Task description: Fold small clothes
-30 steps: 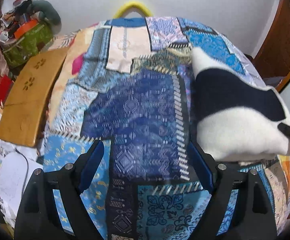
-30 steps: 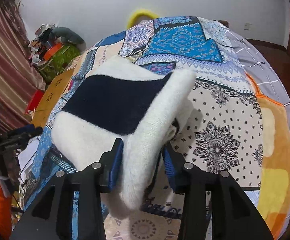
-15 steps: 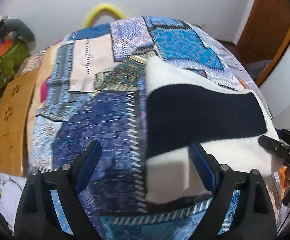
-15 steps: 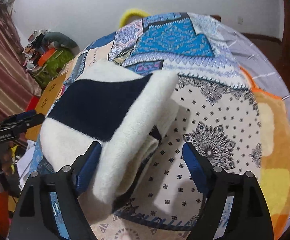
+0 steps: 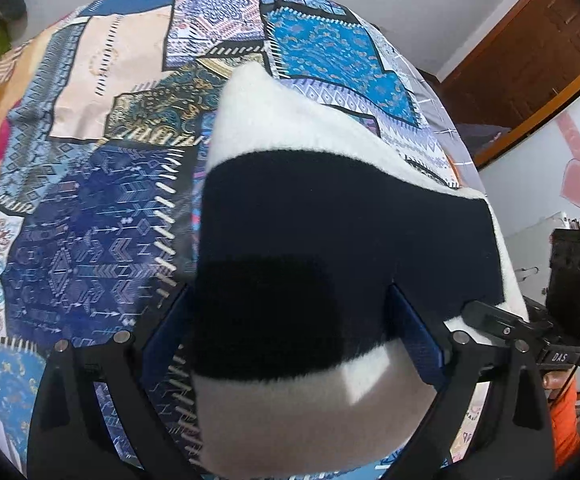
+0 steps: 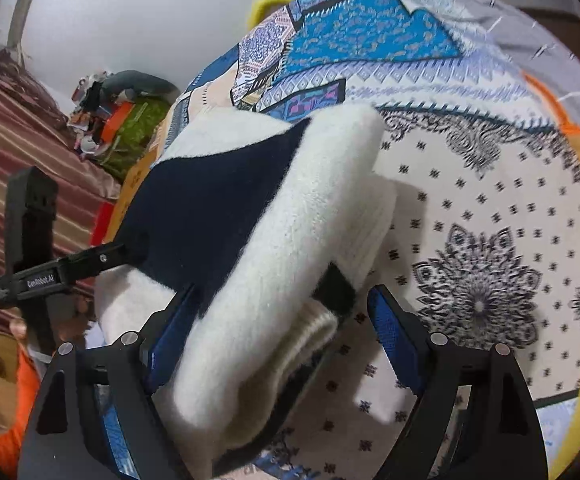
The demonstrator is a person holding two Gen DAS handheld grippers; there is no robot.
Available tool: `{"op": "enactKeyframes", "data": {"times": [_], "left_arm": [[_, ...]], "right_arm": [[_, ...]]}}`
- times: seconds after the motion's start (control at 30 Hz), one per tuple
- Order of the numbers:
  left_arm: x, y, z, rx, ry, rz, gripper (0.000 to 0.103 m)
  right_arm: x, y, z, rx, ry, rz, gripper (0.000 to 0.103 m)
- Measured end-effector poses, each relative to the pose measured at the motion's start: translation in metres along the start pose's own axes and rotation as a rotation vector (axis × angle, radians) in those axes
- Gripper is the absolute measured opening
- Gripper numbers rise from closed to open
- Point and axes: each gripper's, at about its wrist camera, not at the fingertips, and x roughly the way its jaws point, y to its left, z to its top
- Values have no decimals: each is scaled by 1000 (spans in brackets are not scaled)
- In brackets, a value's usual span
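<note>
Left wrist view: left gripper (image 5: 290, 328) spread wide, jaws just opened further, over the folded white-and-navy sweater (image 5: 329, 208) lying on the patchwork bedspread (image 5: 90, 200). Right wrist view: right gripper (image 6: 278, 328) spread, sweater's (image 6: 274, 240) folded edge loose between its blue pads (image 6: 387, 326).

The sweater (image 5: 329, 216) is fluffy white with a broad navy band across it. The bedspread (image 5: 90, 216) is a patchwork of blue, cream, teal and lilac prints; in the right wrist view it shows black mandalas on white and an orange-yellow border. Each hand-held gripper (image 6: 278, 336) is black with blue pads (image 6: 389, 328).
</note>
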Motion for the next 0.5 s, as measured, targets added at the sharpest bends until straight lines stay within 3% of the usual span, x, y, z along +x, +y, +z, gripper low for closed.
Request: {"op": "enactKeyframes", "data": {"times": [0.23, 0.4, 0.5], "left_arm": [[12, 10, 6, -52, 48, -68, 100], [12, 15, 5, -80, 53, -119, 96], [2, 12, 3, -68, 27, -129, 83]], "right_arm": [[9, 5, 3, -6, 8, 29, 79], [5, 7, 5, -18, 8, 44, 60], [0, 11, 6, -32, 0, 33, 48]]}}
